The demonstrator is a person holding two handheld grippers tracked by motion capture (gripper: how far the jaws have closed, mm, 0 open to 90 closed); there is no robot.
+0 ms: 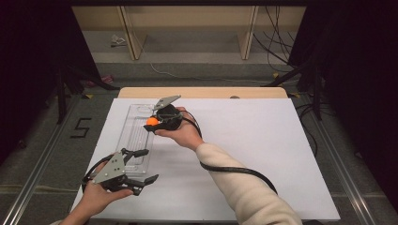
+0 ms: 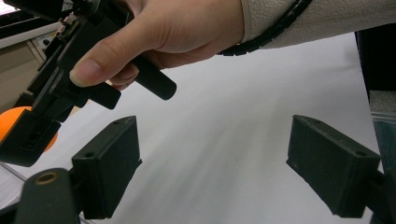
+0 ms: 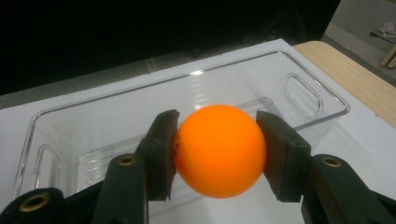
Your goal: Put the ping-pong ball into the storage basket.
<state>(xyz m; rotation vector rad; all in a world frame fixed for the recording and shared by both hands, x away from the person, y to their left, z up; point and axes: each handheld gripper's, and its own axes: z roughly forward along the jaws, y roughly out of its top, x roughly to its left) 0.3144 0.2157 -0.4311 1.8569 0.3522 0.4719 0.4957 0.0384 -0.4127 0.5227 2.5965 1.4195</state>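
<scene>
Floor left of the bench (image 1: 281, 154) carries a painted "5" (image 1: 80, 127); no other writing legible. Orange ball (image 3: 219, 150) is round, no long axis; it sits clamped between the right gripper (image 3: 217, 154) fingers, held above a clear plastic tray (image 3: 317, 100). Tray's long side runs away from the person. Right forearm reaches diagonally across the bench. Left gripper (image 2: 212, 170) hovers low by the tray's near end, fingers wide apart, nothing between them
</scene>
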